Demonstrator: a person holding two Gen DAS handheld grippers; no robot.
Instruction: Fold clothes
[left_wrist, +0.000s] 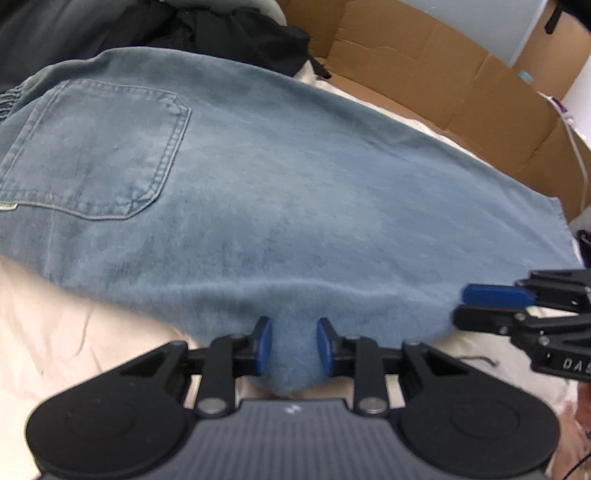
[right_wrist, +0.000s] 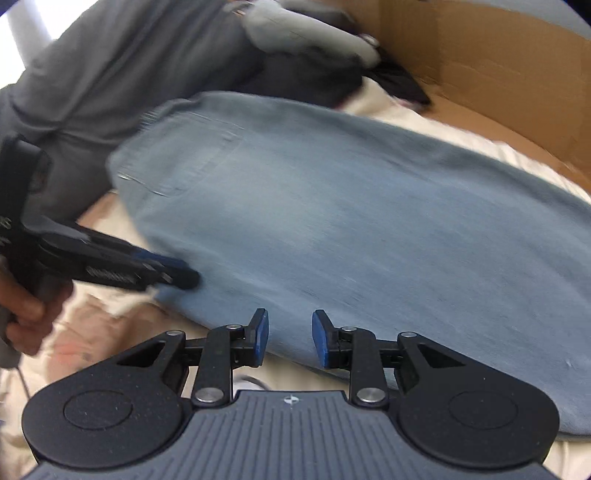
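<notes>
Cardboard wall (left_wrist: 424, 70) and dark clothes pile (left_wrist: 221, 29) hem the far side; nearer bedsheet (left_wrist: 74, 325) seems passable.

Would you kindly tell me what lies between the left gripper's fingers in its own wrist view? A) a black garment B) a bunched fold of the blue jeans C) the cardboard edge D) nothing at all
B: a bunched fold of the jeans sits between the left gripper fingers, at the near edge of the denim.
</notes>
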